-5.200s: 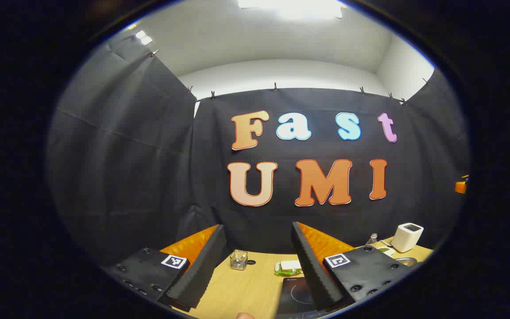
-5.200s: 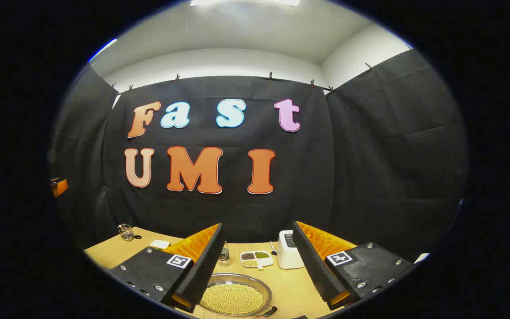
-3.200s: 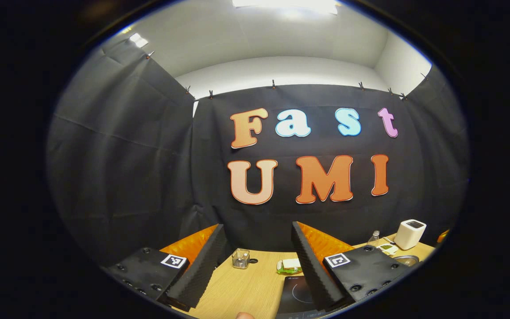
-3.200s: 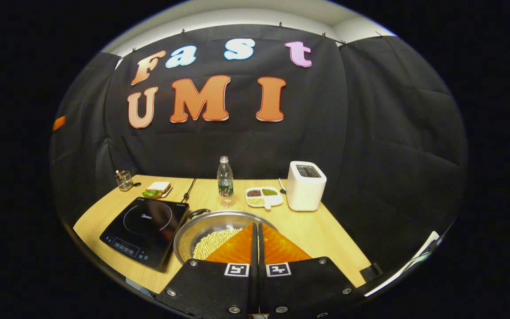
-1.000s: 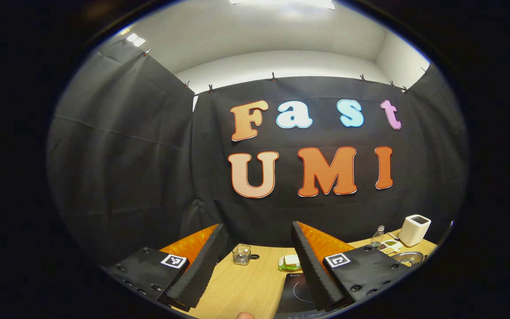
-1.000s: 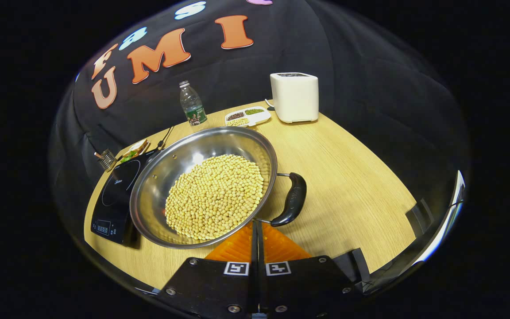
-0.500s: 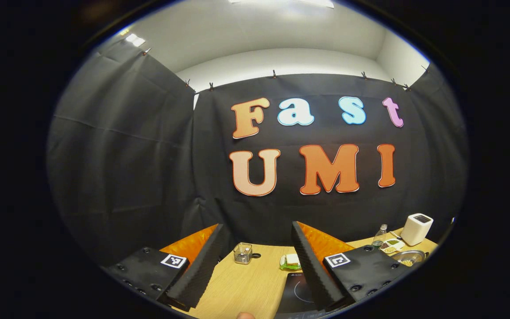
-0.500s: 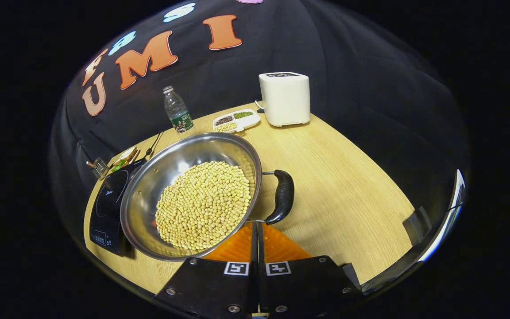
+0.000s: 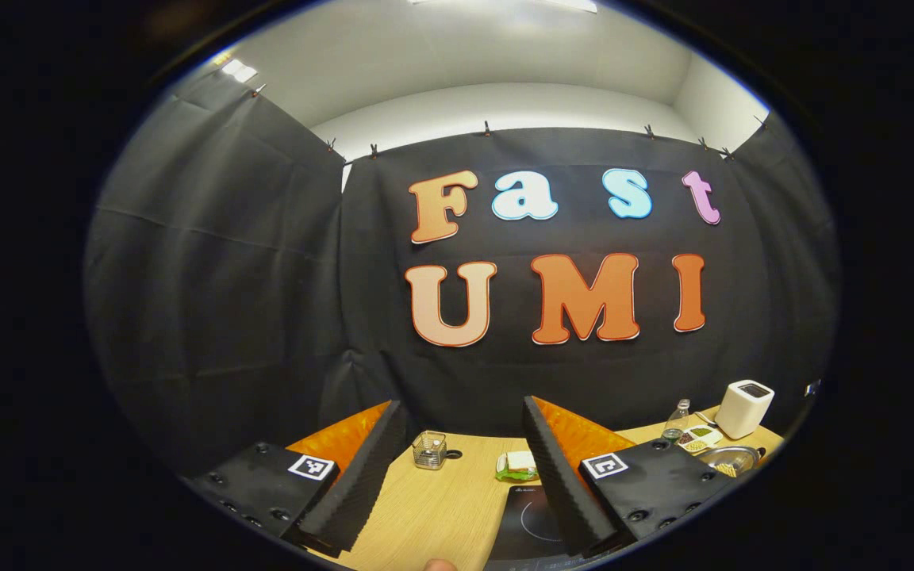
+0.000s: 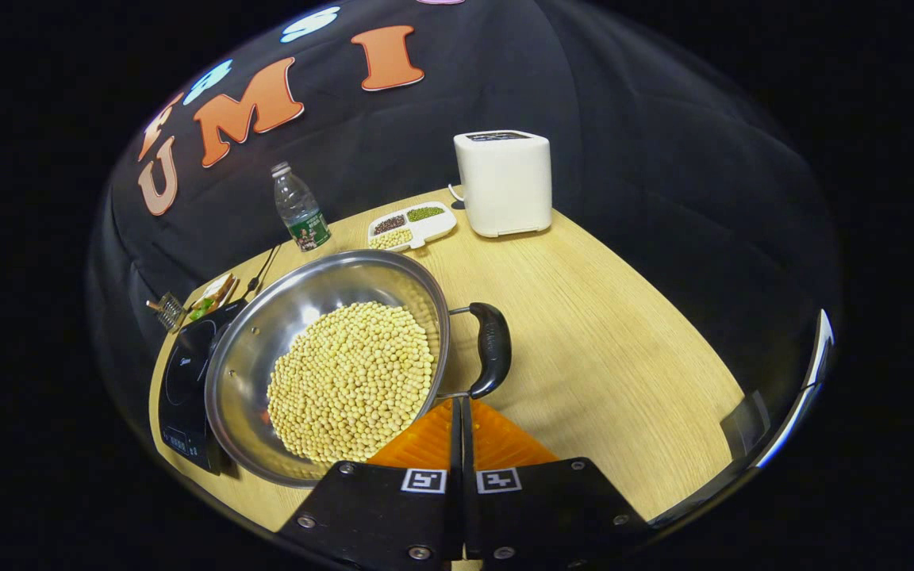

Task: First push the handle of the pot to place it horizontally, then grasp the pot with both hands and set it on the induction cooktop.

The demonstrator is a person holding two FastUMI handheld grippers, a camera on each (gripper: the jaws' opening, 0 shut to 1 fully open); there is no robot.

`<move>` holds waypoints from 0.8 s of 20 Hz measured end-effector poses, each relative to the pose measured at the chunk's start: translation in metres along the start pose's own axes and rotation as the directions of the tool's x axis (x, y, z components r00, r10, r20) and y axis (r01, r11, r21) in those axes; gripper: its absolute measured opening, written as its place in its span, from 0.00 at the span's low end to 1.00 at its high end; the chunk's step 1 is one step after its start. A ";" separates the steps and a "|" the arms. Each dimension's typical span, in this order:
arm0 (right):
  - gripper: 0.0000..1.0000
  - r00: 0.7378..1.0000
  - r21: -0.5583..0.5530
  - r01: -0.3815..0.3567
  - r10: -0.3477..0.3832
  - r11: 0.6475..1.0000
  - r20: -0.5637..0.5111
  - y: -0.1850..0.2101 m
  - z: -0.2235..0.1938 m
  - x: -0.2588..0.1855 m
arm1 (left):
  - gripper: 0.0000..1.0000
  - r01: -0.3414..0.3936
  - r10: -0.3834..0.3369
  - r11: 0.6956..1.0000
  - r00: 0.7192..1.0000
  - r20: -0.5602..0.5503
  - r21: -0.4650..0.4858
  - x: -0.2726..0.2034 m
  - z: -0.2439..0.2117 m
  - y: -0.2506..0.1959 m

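Right gripper [image 10: 458,402]: fingers pressed together w/ nothing between them, tips right at the lower end of the pot handle [image 10: 490,349], approx touching where its wire bracket meets the rim; can't tell if contact is firm. Judging by that, the push step is under way, not finished.

Pot [image 10: 298,313], full of soybeans [image 10: 352,381], sits on the table [image 10: 616,333], its far-left edge overlapping or just beside the induction cooktop [image 10: 181,373], not centred on it. So the lift & set-down is not yet done.

Left gripper [image 9: 455,464] in its own view: fingers spread wide, empty, held above the table edge w/ the cooktop just ahead under its right finger. Not near the pot's other handle, which I can't make out.

Farther back on the table: water bottle [image 10: 298,208], divided dish of beans [image 10: 412,226], white toaster [image 10: 505,182]; at the far left a sandwich plate [image 10: 213,295] & small wire holder [image 10: 168,311].

Left to do: finish turning the handle, bring left gripper in, two-handed grasp, move onto cooktop.
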State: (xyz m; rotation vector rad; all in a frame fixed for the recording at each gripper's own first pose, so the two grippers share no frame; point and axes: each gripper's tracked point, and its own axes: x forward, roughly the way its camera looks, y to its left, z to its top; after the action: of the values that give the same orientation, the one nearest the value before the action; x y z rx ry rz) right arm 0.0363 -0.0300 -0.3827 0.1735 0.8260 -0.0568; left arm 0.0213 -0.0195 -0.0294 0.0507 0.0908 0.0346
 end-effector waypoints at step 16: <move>0.00 1.000 0.004 0.024 -0.024 1.000 0.017 -0.024 0.028 0.032 | 0.99 0.102 -0.099 0.994 0.991 -0.085 0.026 0.021 -0.045 -0.077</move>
State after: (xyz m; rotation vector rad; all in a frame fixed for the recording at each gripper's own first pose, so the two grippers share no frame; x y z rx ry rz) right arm 0.0758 -0.0576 -0.3907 0.1665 0.8116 -0.0823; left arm 0.0406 -0.0932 -0.0800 0.0744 0.1770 -0.0653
